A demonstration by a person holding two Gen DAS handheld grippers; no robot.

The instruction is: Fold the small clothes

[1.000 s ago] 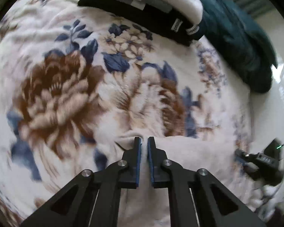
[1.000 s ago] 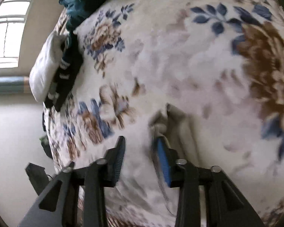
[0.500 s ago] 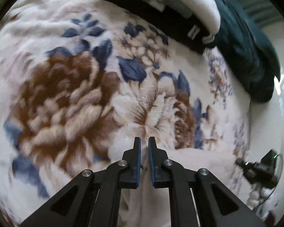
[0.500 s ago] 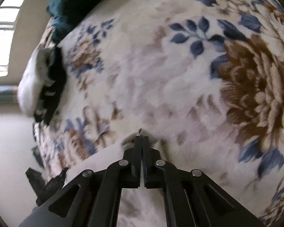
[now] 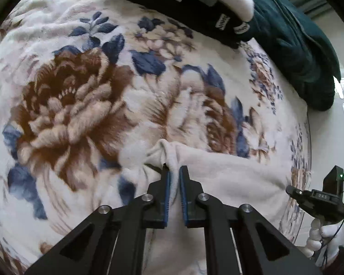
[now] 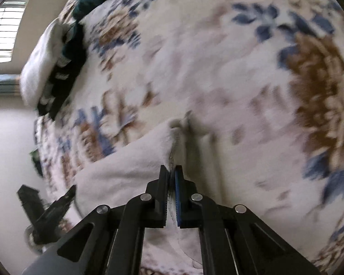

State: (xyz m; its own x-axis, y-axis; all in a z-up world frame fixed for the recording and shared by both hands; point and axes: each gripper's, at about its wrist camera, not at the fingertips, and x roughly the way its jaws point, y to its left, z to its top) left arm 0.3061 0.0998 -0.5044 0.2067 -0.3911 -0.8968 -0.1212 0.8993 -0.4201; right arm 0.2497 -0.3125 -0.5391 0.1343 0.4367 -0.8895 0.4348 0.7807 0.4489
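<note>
Each tool is matte black plastic: two flat fingers lined with blue ribbed pads (image 5: 168, 197), carried on open triangular linkage arms with silver round-headed screws (image 5: 147, 197) at the joints. The left tool (image 5: 174, 174) and the right tool (image 6: 171, 171) look alike in build and colour. At the far right of the left view, a white-gloved hand (image 5: 322, 238) shows beside a black body with a small green light (image 5: 341, 176), pale lettering and a thin dark cable.

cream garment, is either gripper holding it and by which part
Both: left gripper pinches a bunched corner of the cream garment; right gripper clamps its stitched edge.
</note>
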